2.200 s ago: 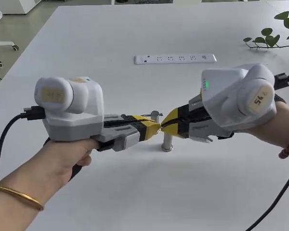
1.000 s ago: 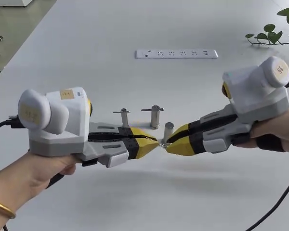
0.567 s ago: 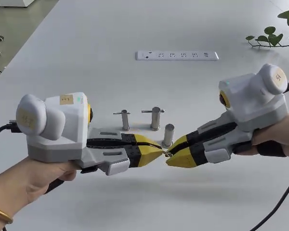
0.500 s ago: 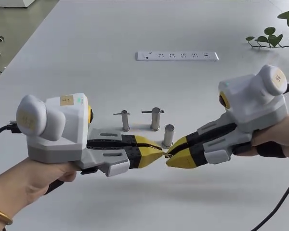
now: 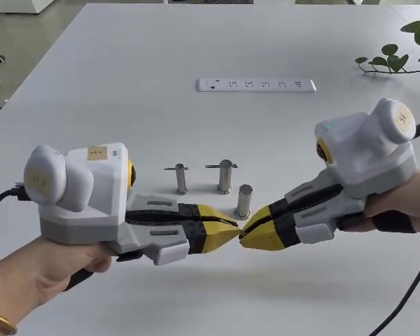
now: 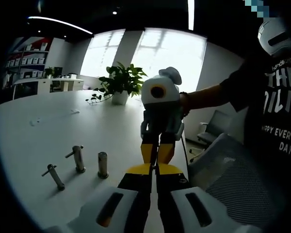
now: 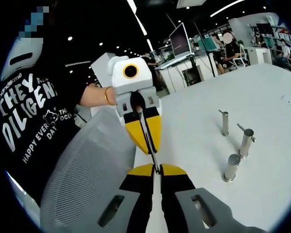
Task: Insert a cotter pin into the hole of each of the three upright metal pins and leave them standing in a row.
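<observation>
Three metal pins stand upright on the white table. The left pin (image 5: 181, 178) and the middle pin (image 5: 225, 175) each carry a cotter pin through the head. The right pin (image 5: 244, 201) is bare and stands slightly nearer me. Just in front of it my left gripper (image 5: 234, 229) and right gripper (image 5: 244, 236) meet tip to tip, both shut. A thin cotter pin (image 7: 155, 162) bridges the two tips in the right gripper view. The left gripper view has the bare pin (image 6: 103, 165) to the left of the jaws.
A white power strip (image 5: 255, 85) lies farther back on the table (image 5: 126, 84). Leaves of a green plant (image 5: 399, 56) reach in at the far right. A cable (image 5: 406, 294) trails from my right gripper.
Both grippers have drawn a little toward me, away from the bare pin, still tip to tip. The three pins have not moved.
</observation>
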Demonstrator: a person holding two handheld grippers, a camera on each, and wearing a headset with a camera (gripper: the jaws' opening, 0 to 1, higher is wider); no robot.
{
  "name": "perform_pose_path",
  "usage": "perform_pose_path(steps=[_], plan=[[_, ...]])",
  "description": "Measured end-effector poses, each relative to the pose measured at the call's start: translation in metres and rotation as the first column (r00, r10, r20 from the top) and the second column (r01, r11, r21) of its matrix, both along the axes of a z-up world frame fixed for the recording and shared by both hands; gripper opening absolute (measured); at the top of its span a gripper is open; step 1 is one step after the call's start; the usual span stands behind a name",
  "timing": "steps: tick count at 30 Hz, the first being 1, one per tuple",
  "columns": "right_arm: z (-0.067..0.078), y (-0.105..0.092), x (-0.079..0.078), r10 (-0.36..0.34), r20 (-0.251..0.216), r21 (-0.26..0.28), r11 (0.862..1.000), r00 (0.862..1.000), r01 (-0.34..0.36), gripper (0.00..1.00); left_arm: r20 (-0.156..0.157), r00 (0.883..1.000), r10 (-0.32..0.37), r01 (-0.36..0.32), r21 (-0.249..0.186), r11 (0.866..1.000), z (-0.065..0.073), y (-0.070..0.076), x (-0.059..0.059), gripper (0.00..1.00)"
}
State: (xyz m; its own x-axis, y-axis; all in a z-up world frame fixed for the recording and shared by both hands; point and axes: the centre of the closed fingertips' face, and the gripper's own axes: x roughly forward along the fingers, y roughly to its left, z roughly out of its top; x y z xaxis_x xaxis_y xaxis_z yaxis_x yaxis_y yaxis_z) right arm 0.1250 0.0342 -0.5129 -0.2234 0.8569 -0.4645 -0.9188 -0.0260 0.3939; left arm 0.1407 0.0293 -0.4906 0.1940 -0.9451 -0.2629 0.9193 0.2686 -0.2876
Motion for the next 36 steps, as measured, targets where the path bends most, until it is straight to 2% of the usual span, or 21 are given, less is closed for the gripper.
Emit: perform_pose_path(steps=[5,9,14,16,17,19,21,22,23,28,30,32,33,36], plan=[[-0.002,-0.001,-0.003,0.048,0.068,-0.037,0.998,0.997,-0.046,0.0,0.0,1.0,-0.009,0.009,0.004,1.0,-0.002,-0.001,-0.001,0.0],[-0.005,-0.002,0.001,0.055,0.115,-0.085,0.995,0.992,-0.046,0.0,0.012,1.0,0.011,-0.012,0.026,1.0,-0.006,-0.001,0.003,0.01],[-0.008,-0.004,0.005,0.054,0.137,-0.118,0.992,0.989,-0.038,0.0,0.039,0.998,0.044,-0.047,0.056,0.997,-0.01,-0.002,0.009,0.05],[-0.011,-0.007,0.011,0.047,0.165,-0.155,0.988,0.985,-0.021,0.0,0.057,0.996,0.066,-0.071,0.074,0.995,-0.013,0.0,0.014,0.05],[-0.013,-0.008,0.014,0.045,0.182,-0.173,0.985,0.982,-0.013,0.0,0.051,0.996,0.076,-0.08,0.08,0.994,-0.015,0.002,0.016,0.05],[-0.018,-0.013,0.022,0.002,0.182,-0.221,0.974,0.983,0.039,0.0,0.056,0.993,0.102,-0.107,0.09,0.99,-0.018,0.004,0.021,0.07],[-0.019,-0.014,0.028,-0.01,0.2,-0.222,0.974,0.98,0.056,0.0,0.058,0.991,0.123,-0.128,0.094,0.987,-0.019,0.006,0.024,0.09],[-0.023,-0.017,0.033,-0.023,0.207,-0.247,0.966,0.978,0.075,0.0,0.064,0.988,0.137,-0.143,0.096,0.985,-0.02,0.006,0.026,0.1],[-0.024,-0.018,0.035,-0.021,0.216,-0.25,0.965,0.976,0.076,0.0,0.067,0.988,0.142,-0.148,0.099,0.984,-0.021,0.007,0.026,0.11],[-0.031,-0.025,0.042,-0.036,0.233,-0.296,0.949,0.972,0.106,0.0,0.079,0.976,0.205,-0.213,0.112,0.971,-0.028,0.009,0.035,0.16],[-0.033,-0.029,0.047,-0.014,0.279,-0.315,0.943,0.96,0.106,0.0,0.079,0.969,0.234,-0.243,0.116,0.963,-0.03,0.01,0.039,0.18],[-0.035,-0.032,0.049,-0.01,0.294,-0.332,0.937,0.956,0.112,0.0,0.095,0.961,0.261,-0.272,0.131,0.954,-0.033,0.011,0.043,0.21],[-0.035,-0.034,0.052,-0.001,0.322,-0.343,0.932,0.947,0.118,0.0,0.094,0.957,0.274,-0.285,0.135,0.949,-0.035,0.012,0.045,0.21],[-0.037,-0.039,0.058,0.01,0.349,-0.366,0.922,0.937,0.126,0.0,0.101,0.943,0.317,-0.329,0.151,0.932,-0.041,0.015,0.054,0.21]])
